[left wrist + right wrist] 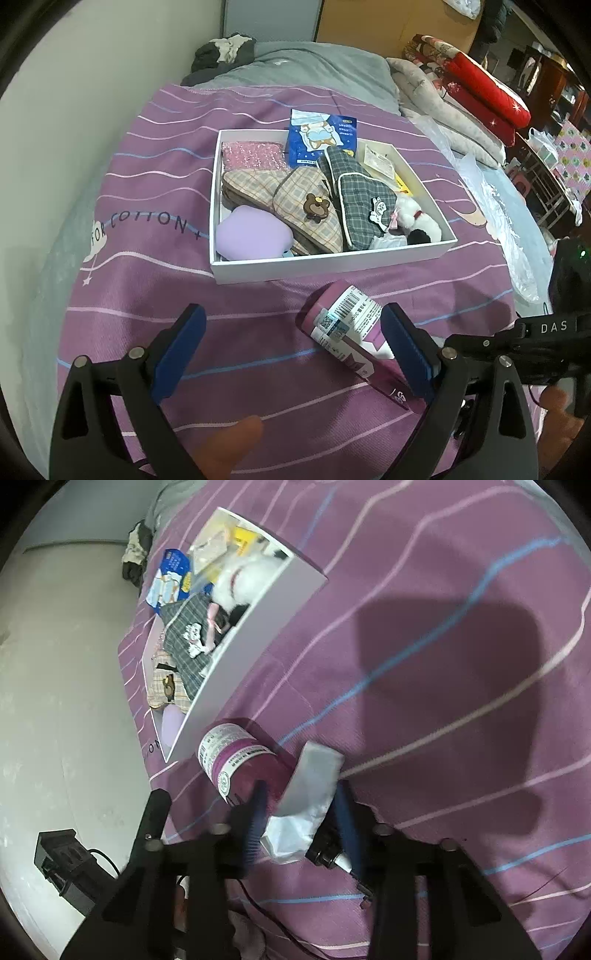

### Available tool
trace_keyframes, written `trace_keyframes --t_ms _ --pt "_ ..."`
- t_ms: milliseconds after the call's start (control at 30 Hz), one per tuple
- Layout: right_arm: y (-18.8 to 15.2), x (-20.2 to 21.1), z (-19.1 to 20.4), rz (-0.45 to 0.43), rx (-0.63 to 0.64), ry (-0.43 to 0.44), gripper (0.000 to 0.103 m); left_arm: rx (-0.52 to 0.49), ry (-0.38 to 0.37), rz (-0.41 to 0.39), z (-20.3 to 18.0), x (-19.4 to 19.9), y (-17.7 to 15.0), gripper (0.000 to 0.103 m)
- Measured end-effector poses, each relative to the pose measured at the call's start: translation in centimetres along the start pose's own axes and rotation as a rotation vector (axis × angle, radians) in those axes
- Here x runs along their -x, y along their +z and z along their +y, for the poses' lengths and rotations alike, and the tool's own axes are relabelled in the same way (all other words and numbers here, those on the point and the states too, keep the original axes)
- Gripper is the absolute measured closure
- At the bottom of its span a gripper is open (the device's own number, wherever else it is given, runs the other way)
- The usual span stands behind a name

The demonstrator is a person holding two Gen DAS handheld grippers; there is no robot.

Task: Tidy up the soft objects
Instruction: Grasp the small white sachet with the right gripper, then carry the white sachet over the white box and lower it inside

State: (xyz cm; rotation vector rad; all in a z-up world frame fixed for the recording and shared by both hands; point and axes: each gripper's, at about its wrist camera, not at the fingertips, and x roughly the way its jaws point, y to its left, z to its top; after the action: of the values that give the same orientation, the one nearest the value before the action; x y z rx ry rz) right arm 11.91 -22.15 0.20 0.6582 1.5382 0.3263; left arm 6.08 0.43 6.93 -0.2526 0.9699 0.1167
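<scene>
Carefully: right tool [301, 819], part-open astride the soft pouch [258, 771], seemingly ungripped, should settle it flat; left tool [291, 354] hangs open.

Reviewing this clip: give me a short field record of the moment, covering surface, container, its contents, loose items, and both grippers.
surface: purple striped bedspread
container: white open box on the bedspread
contents: lilac pad, beige plaid pouch, grey plaid pouch, white plush toy, blue packet, pink pouch
loose items: purple bottle lying on its side in front of the box; grey-white tube beside it
left gripper: open, empty, bottle by its right finger
right gripper: jaws apart around the tube, grip unclear
</scene>
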Motion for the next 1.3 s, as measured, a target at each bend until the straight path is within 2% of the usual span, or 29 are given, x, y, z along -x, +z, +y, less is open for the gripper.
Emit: trace_keyframes --t_ms 67,167,200,233,533,800,867,900,933,1000,1033,1067,1133,1233,1300 --pt "0.1 0.3 0.1 -0.010 0.005 -0.019 0.081 -0.003 0.001 0.002 0.0 -0.1 0.0 0.008" --pt "0.2 0.2 -0.6 -0.004 -0.024 0.002 0.085 -0.001 -0.003 0.006 0.0 -0.2 0.0 0.008" --pt "0.3 0.1 -0.6 -0.004 -0.028 0.004 0.087 -0.001 -0.002 0.004 0.0 -0.2 0.0 0.008" --pt "0.3 0.1 -0.5 -0.006 -0.028 0.004 0.096 0.002 -0.002 0.002 0.1 -0.2 0.0 0.008" --pt "0.8 1.1 0.1 -0.040 -0.012 0.014 0.099 0.010 -0.007 -0.004 0.3 -0.2 0.0 0.008" --pt "1.5 3.1 1.5 -0.098 0.024 0.080 0.101 0.013 -0.017 -0.017 0.2 0.1 0.2 0.008" --pt "1.7 3.4 2.0 -0.112 0.036 0.072 0.100 0.010 -0.018 -0.019 0.3 0.2 0.2 0.008" --pt "1.7 3.6 2.4 -0.126 0.046 0.040 0.100 0.010 -0.015 -0.019 0.3 0.2 0.2 0.008" --pt "1.7 3.6 2.6 -0.134 0.057 0.001 0.099 0.010 -0.014 -0.018 0.4 0.2 0.2 0.008" --pt "1.5 3.1 2.4 -0.115 0.059 -0.092 0.083 0.018 -0.017 -0.016 0.6 0.2 0.2 0.008" --pt "1.4 2.7 1.9 -0.091 0.046 -0.113 0.061 0.025 -0.021 -0.013 0.7 0.1 0.2 0.008" --pt "1.3 2.1 1.2 -0.067 0.011 -0.103 0.047 0.026 -0.023 -0.011 0.7 0.1 0.2 0.008" --pt "1.3 1.6 0.1 -0.049 -0.041 -0.061 0.046 0.021 -0.022 -0.007 0.7 0.1 0.1 0.008" --pt "1.5 0.3 -0.9 0.009 -0.098 -0.059 0.046 0.016 -0.020 -0.011 0.6 0.2 0.1 0.008" --pt "1.4 -0.5 -1.3 0.044 -0.112 -0.063 0.053 0.013 -0.021 -0.014 0.5 0.2 0.1 0.008"
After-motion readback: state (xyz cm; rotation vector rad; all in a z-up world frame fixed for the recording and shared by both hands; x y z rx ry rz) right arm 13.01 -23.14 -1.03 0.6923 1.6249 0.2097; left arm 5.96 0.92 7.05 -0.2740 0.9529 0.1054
